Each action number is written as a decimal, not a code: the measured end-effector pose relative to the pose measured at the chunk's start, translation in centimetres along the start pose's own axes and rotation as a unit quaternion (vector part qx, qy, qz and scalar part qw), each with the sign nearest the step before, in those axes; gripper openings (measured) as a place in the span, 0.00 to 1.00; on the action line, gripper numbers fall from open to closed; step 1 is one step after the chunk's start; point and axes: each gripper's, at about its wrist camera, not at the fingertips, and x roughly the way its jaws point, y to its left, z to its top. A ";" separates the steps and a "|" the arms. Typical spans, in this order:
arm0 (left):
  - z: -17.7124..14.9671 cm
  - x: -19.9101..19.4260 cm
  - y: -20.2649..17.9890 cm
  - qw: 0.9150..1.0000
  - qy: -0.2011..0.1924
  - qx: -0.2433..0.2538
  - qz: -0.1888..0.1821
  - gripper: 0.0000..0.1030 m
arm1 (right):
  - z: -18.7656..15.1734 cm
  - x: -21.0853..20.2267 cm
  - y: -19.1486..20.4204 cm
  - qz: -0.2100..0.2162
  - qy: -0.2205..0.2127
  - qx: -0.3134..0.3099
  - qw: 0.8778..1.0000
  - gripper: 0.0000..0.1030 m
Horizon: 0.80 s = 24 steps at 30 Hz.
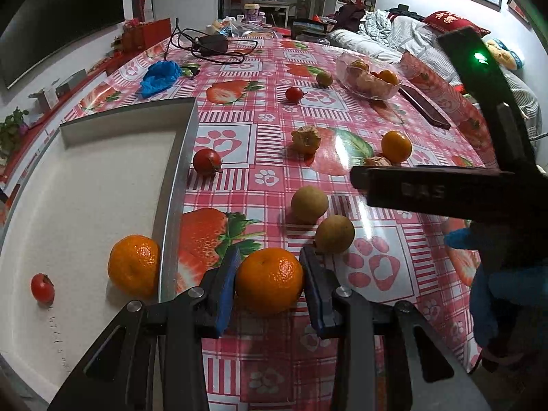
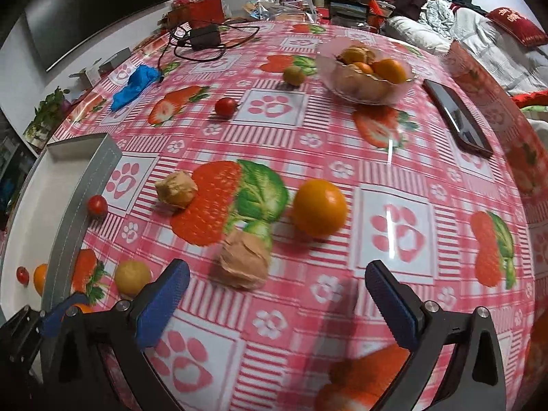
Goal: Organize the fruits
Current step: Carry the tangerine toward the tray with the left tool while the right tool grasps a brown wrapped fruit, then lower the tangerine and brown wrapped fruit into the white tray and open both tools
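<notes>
My left gripper (image 1: pixel 269 282) is shut on a mandarin (image 1: pixel 269 284), held just right of the white tray's metal rim (image 1: pixel 178 178). Inside the tray lie another mandarin (image 1: pixel 133 264) and a cherry tomato (image 1: pixel 42 287). Two brown longans (image 1: pixel 309 204) (image 1: pixel 334 234) lie just beyond the held mandarin. My right gripper (image 2: pixel 277 294) is open and empty above the tablecloth, with a papery husked fruit (image 2: pixel 244 259) between and just beyond its fingers and a round orange fruit (image 2: pixel 319 207) further ahead. The right gripper also shows in the left wrist view (image 1: pixel 411 188).
Cherry tomatoes (image 1: pixel 207 161) (image 1: pixel 294 93), a second husked fruit (image 2: pixel 176 189) and a green fruit (image 2: pixel 294 75) lie scattered on the table. A glass bowl (image 2: pixel 325 65) of fruit stands at the back right, beside a phone (image 2: pixel 457 121). A blue glove (image 1: pixel 161 73) and a charger (image 1: pixel 213 44) lie far back.
</notes>
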 end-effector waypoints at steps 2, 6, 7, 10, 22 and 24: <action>0.0 0.1 -0.1 1.000 0.000 0.003 0.004 0.38 | 0.1 0.4 0.4 0.002 0.001 0.000 1.000 0.79; 0.0 0.2 -0.2 1.000 0.000 0.008 0.010 0.38 | 0.0 0.5 1.5 -0.014 -0.009 -0.026 1.000 0.60; 0.0 0.2 -0.2 1.000 -0.001 0.008 0.010 0.38 | 0.0 0.4 1.6 -0.014 -0.012 -0.034 0.999 0.45; 0.0 0.2 -0.2 1.000 0.000 0.007 0.008 0.38 | -0.3 0.1 1.2 0.008 -0.013 -0.027 1.000 0.29; 0.2 -2.6 0.5 1.000 -0.011 -0.014 -0.022 0.38 | -3.6 -3.1 -1.3 0.064 -0.006 0.018 0.998 0.29; 0.3 -3.3 0.7 1.000 -0.015 -0.016 -0.022 0.38 | -3.7 -3.8 -1.2 0.068 -0.009 0.019 0.997 0.29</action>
